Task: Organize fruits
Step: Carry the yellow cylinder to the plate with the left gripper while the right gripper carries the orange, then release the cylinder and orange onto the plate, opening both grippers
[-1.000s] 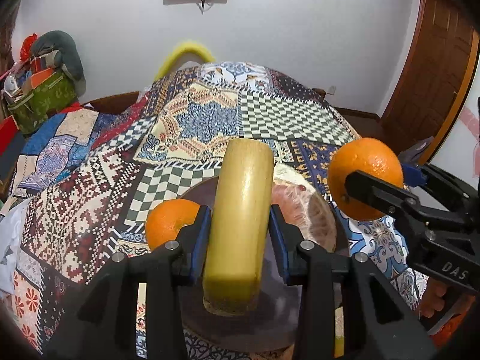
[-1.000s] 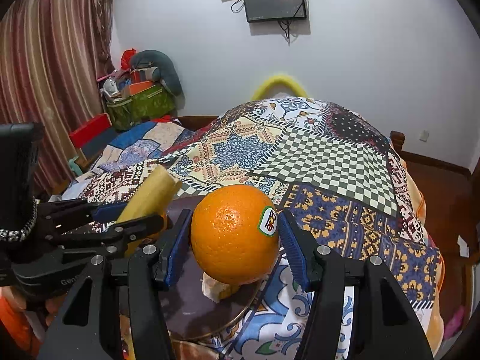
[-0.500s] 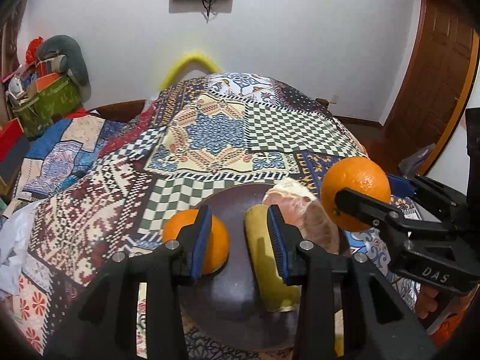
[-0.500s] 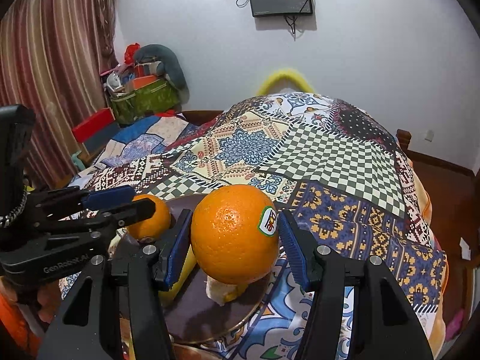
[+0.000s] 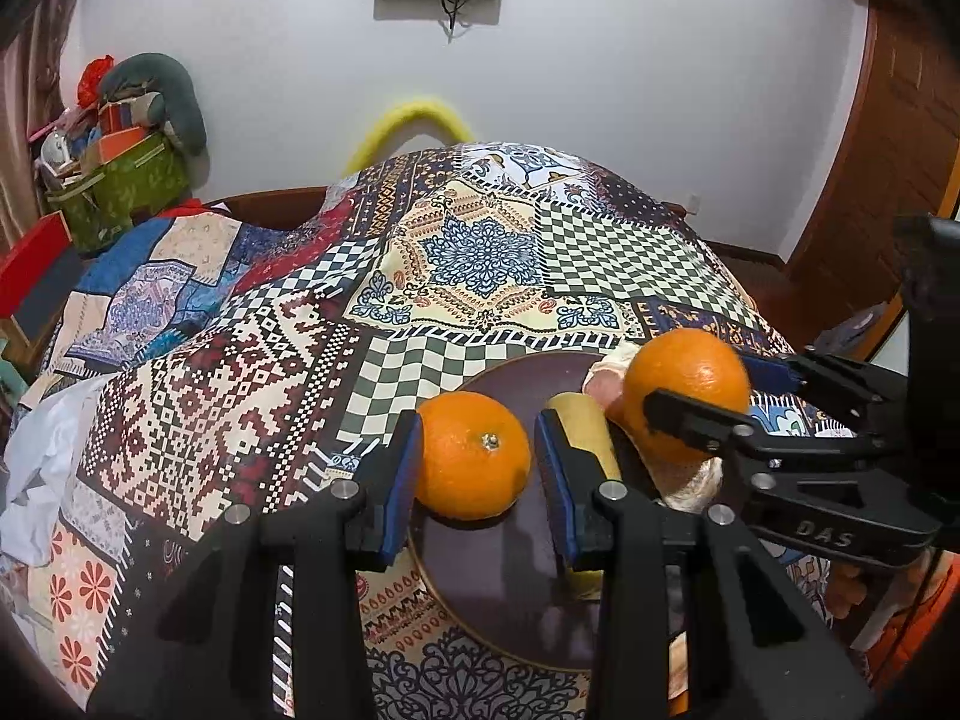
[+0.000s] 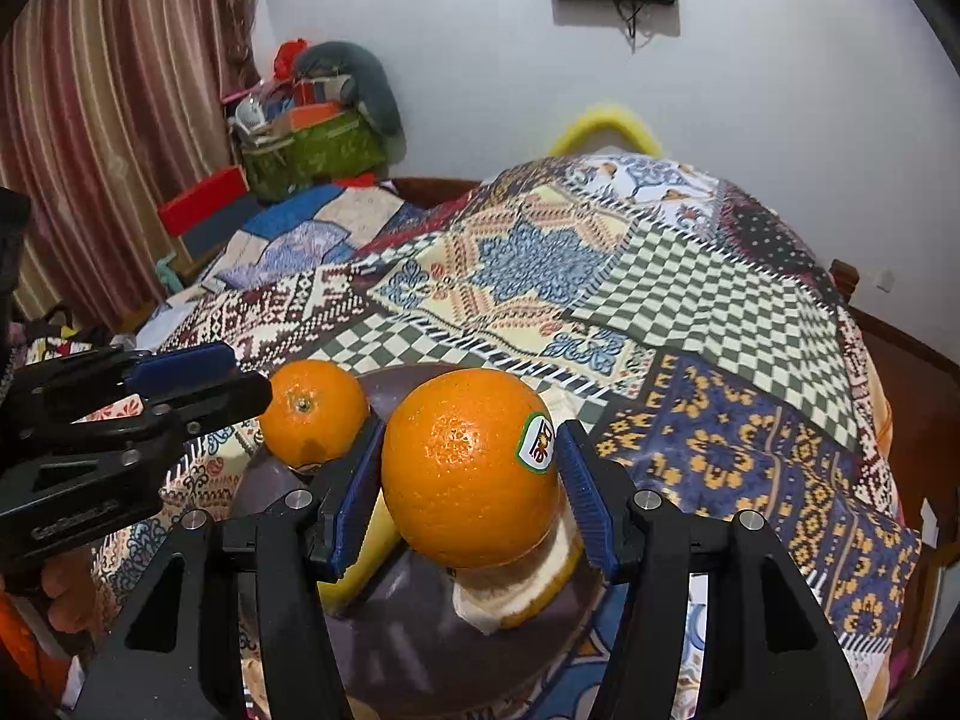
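A dark round plate (image 5: 498, 564) lies on a patchwork cloth; it also shows in the right wrist view (image 6: 414, 624). On it lie a small orange (image 5: 474, 455), a yellow-green cylindrical fruit piece (image 5: 585, 429) and a peeled pomelo piece (image 5: 690, 480). My left gripper (image 5: 477, 468) is open, its pads either side of the small orange with gaps. My right gripper (image 6: 468, 480) is shut on a stickered orange (image 6: 471, 468), held just above the pomelo piece (image 6: 528, 576). The right gripper also shows in the left wrist view (image 5: 720, 396).
The patchwork cloth (image 5: 480, 264) covers a domed table. A green basket of clutter (image 5: 114, 180) and a red box (image 6: 204, 204) stand at the back left. A wooden door (image 5: 888, 168) is at the right. Striped curtains (image 6: 108, 90) hang left.
My left gripper let go of the yellow-green piece onto the plate, opened, and shifted left around the small orange. My right gripper kept holding its orange over the plate.
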Motion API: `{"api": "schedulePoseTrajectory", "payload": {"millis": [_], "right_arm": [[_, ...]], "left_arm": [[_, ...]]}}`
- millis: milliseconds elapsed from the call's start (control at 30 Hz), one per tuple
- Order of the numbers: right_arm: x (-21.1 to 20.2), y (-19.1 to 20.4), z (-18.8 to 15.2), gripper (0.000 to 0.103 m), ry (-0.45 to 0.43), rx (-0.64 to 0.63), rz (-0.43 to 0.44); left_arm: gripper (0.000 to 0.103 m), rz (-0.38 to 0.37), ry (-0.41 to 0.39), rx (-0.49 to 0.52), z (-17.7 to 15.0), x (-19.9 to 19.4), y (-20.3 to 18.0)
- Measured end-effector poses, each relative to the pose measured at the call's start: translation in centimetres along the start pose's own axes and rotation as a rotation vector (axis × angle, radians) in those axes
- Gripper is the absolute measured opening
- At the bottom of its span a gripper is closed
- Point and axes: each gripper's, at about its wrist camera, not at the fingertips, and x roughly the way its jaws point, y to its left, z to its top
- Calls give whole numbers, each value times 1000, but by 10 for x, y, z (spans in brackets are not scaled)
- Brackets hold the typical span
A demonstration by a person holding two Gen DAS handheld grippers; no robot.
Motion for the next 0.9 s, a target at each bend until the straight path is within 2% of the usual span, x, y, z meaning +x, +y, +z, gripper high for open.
{"api": "schedulePoseTrajectory", "payload": {"millis": [367,433,533,900], "right_arm": [[7,3,2,57,35,-16,-9],[7,4,2,61,43,-8,11],[3,8,0,65,34,-23,-13],[-38,9,-4,65,-28,19,-42]], "left_arm": [[38,-4,-1,17,-4,-2,-5],[38,-3,0,19,-5,-3,-6],[38,-2,-2,20,-5,-7,-7],[38,5,-33,27,-10,-39,-10]]}}
